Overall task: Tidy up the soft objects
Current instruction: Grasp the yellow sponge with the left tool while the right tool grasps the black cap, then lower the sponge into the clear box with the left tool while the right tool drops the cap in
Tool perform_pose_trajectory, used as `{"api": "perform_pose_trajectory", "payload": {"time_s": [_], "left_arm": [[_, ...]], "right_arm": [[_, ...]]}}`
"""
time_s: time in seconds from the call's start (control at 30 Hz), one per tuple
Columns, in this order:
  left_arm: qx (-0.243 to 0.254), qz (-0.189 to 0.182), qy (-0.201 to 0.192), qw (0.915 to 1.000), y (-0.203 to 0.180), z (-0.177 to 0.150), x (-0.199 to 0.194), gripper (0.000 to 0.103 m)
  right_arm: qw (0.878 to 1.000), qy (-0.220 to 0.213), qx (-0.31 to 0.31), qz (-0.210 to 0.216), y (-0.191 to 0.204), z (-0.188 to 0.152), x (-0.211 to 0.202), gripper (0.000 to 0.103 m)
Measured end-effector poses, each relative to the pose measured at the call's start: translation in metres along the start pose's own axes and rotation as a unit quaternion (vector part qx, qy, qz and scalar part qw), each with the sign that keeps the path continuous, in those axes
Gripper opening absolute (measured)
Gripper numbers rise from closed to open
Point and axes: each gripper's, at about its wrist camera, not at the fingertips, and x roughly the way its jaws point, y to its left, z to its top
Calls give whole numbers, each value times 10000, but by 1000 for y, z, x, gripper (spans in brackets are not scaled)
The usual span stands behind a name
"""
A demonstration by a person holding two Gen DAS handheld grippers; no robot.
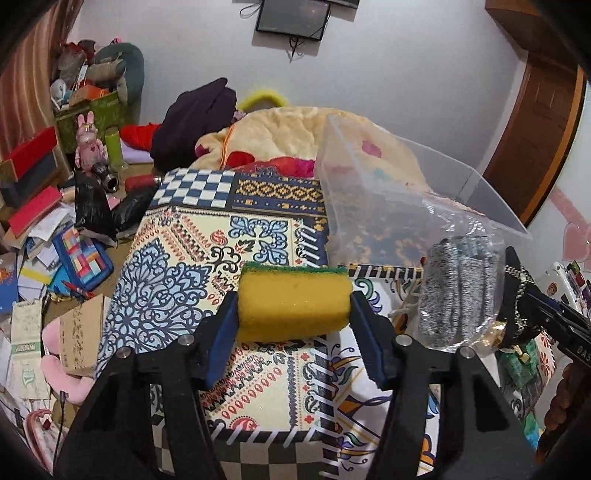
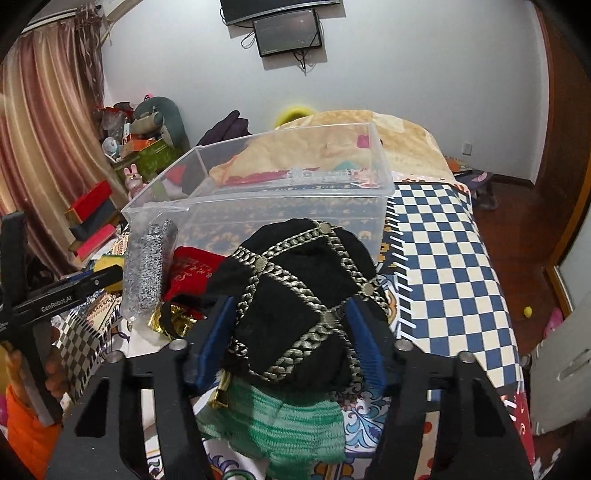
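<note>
The left hand-held gripper (image 1: 293, 308) clamps a yellow sponge (image 1: 293, 301), the right hand-held gripper (image 2: 291, 338) a black pouch (image 2: 295, 295), before a clear bin (image 2: 295, 177).

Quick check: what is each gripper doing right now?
Left gripper: shut on the yellow sponge.
Right gripper: shut on the black pouch with gold chain trim.

You're working in lived-in home bedroom. Bed (image 2: 454, 236) under patterned patchwork cover, plush blanket (image 1: 280, 129) heaped at far end. Striped curtain (image 2: 40, 147) at left, wall-mounted screen (image 2: 288, 31) with dangling cables, wooden door (image 1: 535, 140) at right. Beside bed, floor clutter: books and papers (image 1: 33, 236), pink rabbit toy (image 1: 88, 142), boxes (image 1: 26, 158), stuffed cushions (image 2: 162, 118).
</note>
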Motion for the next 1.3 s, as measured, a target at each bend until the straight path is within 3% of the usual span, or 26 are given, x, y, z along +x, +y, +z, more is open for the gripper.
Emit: {"api": "perform_pose_trajectory", "payload": {"time_s": [0.3,0.57,0.83,1.03,1.3], "left_arm": [[195,-82,-406,9990,-15,10,-34,58],[434,-218,-951,9943,-34,33,-72,58],[493,-486,-1259,9896,-54,62,-82,58],[630,-616,-1266,9880,-71,85,-72,58],[859,-585,-997,9896,-93,106,-36,58]], "right_arm": [[9998,-144,-158,-8,4,2,-9,15],[9977,-630,-242,-27,12,18,-37,13],[9908,-1328,-245,-85,11,48,-68,13],[9864,-1624,-233,-110,13,67,-68,13],[9863,-1635,-217,-105,19,84,-44,13]]}}
